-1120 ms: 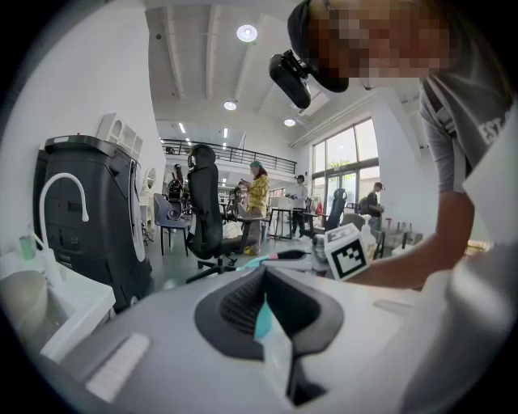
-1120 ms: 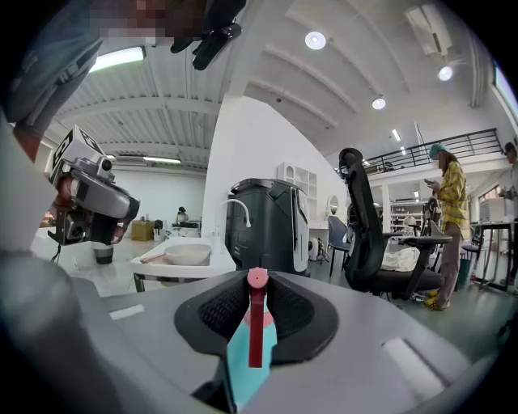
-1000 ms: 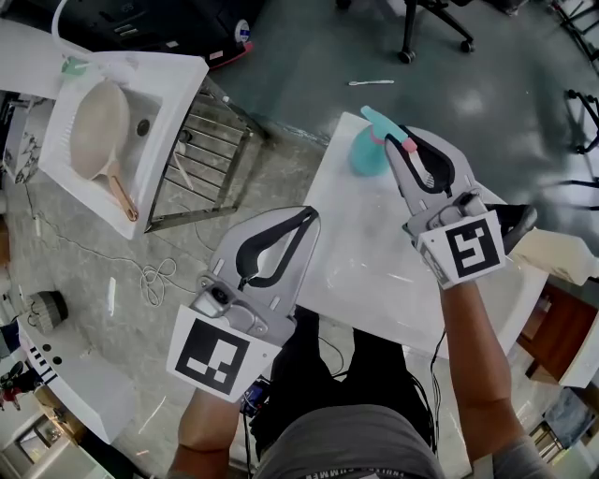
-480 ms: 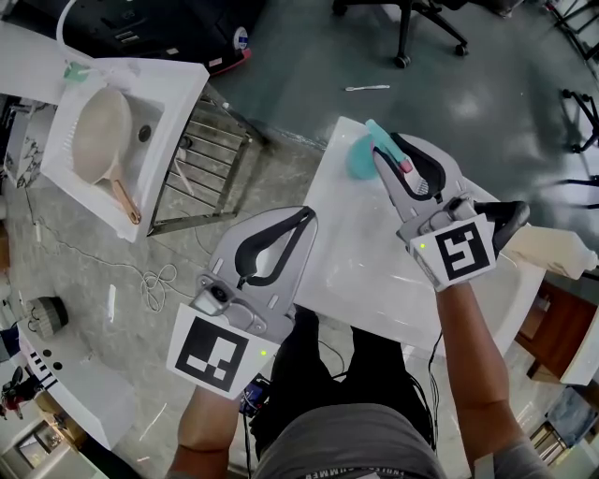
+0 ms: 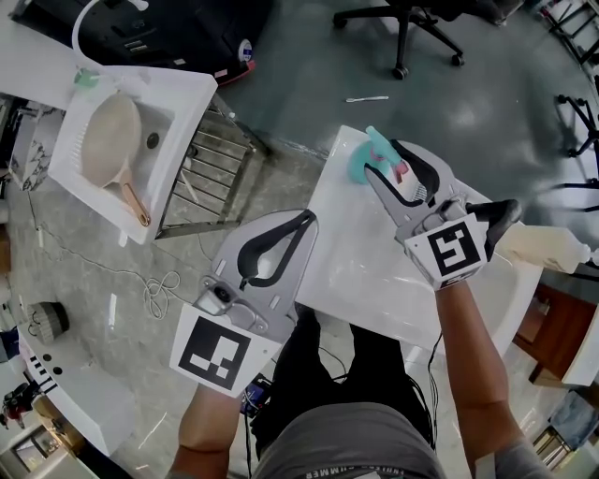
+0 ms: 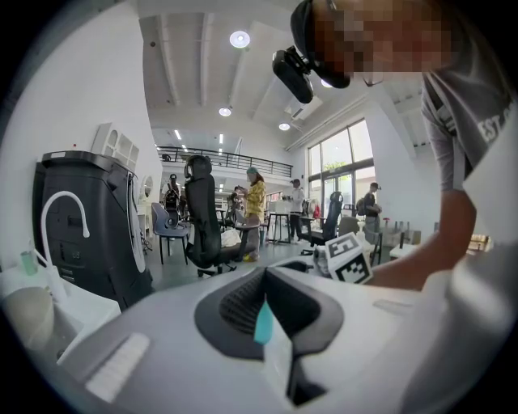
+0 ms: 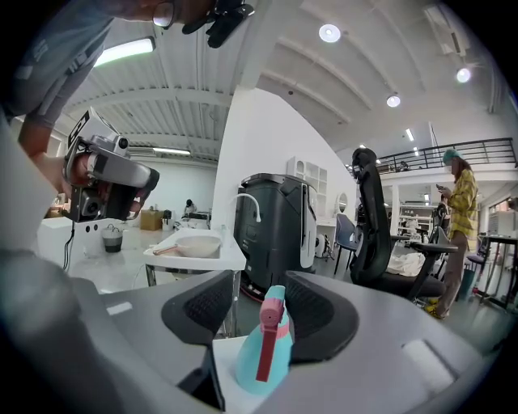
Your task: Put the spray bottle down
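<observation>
A teal spray bottle (image 5: 359,163) with a pink trigger stands upright at the far corner of the white table (image 5: 370,276). My right gripper (image 5: 391,159) reaches around it, and its jaws are opening. In the right gripper view the spray bottle (image 7: 263,360) stands between the two dark pads of the right gripper (image 7: 261,293); a gap shows on its left side, and the right pad sits close beside it. My left gripper (image 5: 307,218) hangs over the table's near left edge. Its tips meet and it holds nothing. In the left gripper view the left gripper (image 6: 263,279) points towards the table.
A white sink unit (image 5: 178,103) holding a beige pan (image 5: 108,140) stands at the left, with a metal rack (image 5: 211,173) beside it. An office chair (image 5: 402,28) is beyond the table. A cream bottle (image 5: 543,248) lies at the table's right.
The right gripper's jaws have spread apart around the spray bottle, which stays standing on the table. The left gripper has hardly shifted.
</observation>
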Available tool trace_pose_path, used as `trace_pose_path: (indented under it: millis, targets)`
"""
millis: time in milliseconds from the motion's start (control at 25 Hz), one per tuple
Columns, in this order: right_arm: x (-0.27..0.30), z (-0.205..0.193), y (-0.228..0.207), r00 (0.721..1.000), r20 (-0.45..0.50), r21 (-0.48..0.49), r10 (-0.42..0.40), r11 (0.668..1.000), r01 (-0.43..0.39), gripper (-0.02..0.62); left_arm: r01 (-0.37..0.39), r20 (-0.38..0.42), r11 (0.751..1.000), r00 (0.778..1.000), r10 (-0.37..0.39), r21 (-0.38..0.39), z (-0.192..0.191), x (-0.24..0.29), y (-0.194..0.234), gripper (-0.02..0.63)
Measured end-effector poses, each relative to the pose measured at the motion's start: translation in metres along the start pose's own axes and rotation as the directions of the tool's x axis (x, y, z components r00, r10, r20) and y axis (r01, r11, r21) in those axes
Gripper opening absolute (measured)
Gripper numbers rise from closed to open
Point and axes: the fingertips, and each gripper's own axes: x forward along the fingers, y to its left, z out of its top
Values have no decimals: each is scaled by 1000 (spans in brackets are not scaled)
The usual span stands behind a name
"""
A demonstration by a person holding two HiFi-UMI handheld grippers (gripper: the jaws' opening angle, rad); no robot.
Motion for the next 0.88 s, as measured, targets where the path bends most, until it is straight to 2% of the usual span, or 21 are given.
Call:
trace_pose_path:
  millis: [280, 480, 600, 720, 880]
  targets:
    - [-14, 18, 6, 1000, -2, -15, -3, 1000, 2, 238, -6, 19, 1000, 1000, 6, 10, 15, -17, -5, 2]
    - [-29, 43, 6, 999, 36, -31, -25, 999, 26, 242, -4, 40, 1000, 999, 3, 26, 29, -31, -10, 2]
    - [-42, 58, 6, 998, 38, -34, -51, 998, 52, 238, -1, 55, 999, 998, -1, 32, 41, -40, -14, 2]
    - [-59, 80, 5, 994, 78, -42, -76, 996, 80, 228, 3, 68, 999, 998, -6, 42, 52, -50, -21, 2]
    - [-85, 109, 5, 986, 126, -56, -105, 992, 113, 187, 11, 88, 999, 996, -15, 54, 67, -63, -30, 2]
